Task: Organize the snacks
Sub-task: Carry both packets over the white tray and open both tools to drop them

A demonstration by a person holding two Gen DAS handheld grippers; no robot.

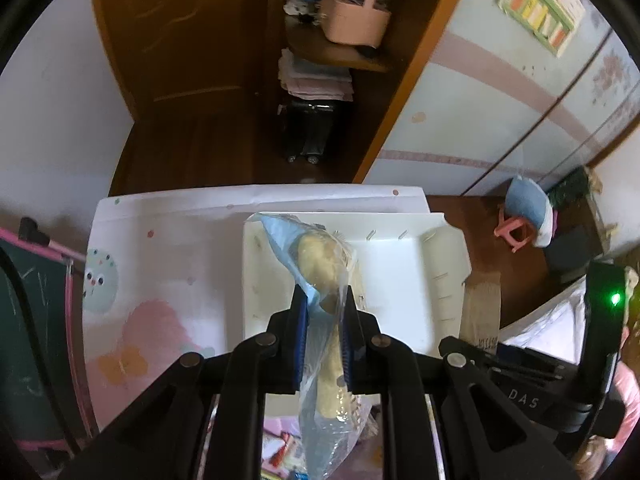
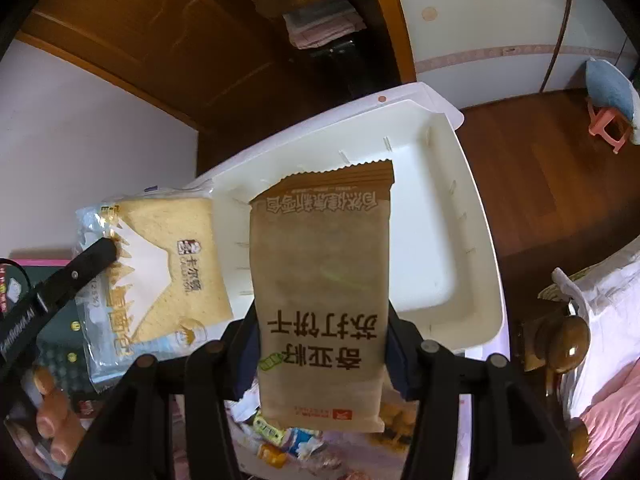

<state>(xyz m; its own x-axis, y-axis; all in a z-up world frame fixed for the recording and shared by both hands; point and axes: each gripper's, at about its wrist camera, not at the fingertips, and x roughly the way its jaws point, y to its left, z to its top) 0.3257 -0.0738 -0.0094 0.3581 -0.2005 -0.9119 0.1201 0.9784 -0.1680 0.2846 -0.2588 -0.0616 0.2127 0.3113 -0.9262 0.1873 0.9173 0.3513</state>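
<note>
My left gripper [image 1: 323, 300] is shut on a clear blue-edged bag of sliced bread [image 1: 320, 264], held edge-on above the left part of a white plastic tray [image 1: 400, 264]. The same bread bag [image 2: 160, 264] shows in the right wrist view, with the left gripper's finger [image 2: 92, 260] on it, beside the tray's left rim. My right gripper [image 2: 320, 320] is shut on a brown soda cracker packet [image 2: 320, 280], held upright over the white tray [image 2: 432, 240], which lies empty.
The tray sits on a white table with pastel cartoon prints [image 1: 160, 280]. Loose small snack packs [image 2: 280, 436] lie on the table below the grippers. A green chalkboard [image 1: 24, 320] stands left. A pink stool with a blue cushion [image 1: 524, 216] and a bed [image 2: 600, 320] are right.
</note>
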